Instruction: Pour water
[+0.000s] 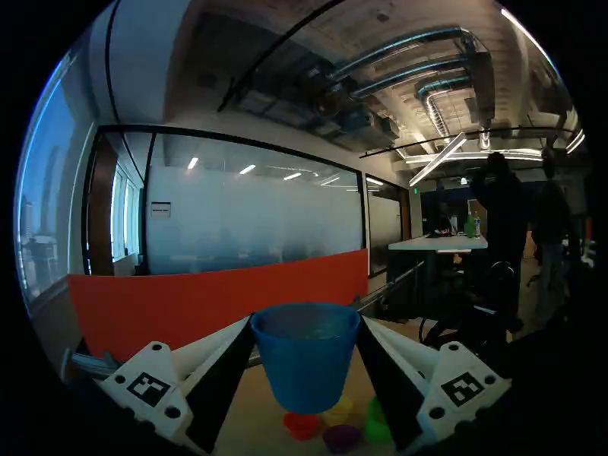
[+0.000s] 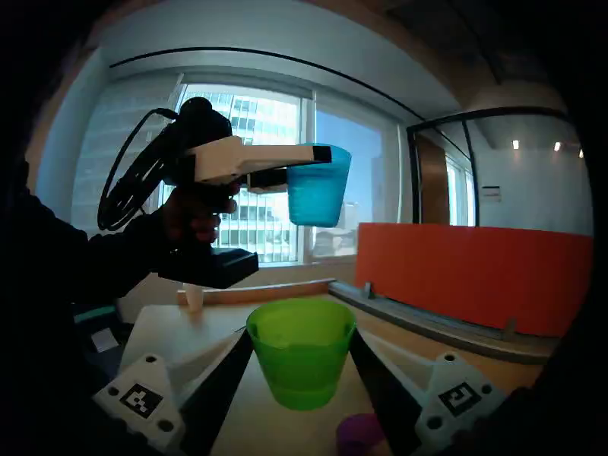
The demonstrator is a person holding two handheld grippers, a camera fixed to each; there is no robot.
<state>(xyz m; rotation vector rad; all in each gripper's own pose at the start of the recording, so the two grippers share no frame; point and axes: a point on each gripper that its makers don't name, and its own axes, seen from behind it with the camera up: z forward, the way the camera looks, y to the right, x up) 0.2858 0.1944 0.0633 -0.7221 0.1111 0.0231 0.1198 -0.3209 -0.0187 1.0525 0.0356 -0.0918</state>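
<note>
My left gripper (image 1: 305,351) is shut on a blue plastic cup (image 1: 305,357), held upright above the table. That blue cup (image 2: 316,187) also shows in the right gripper view, raised high in the left gripper (image 2: 318,169) with a hand (image 2: 190,216) around its handle. My right gripper (image 2: 302,351) is shut on a green translucent cup (image 2: 301,351), upright and lower than the blue one. I cannot make out water in either cup.
Small coloured cups lie on the wooden table (image 1: 251,418) below: red (image 1: 301,425), yellow (image 1: 339,409), purple (image 1: 341,438), green (image 1: 375,422). An orange partition (image 2: 471,273) borders the table. People (image 1: 501,228) stand far off by a desk. A purple cup (image 2: 359,435) sits under the green one.
</note>
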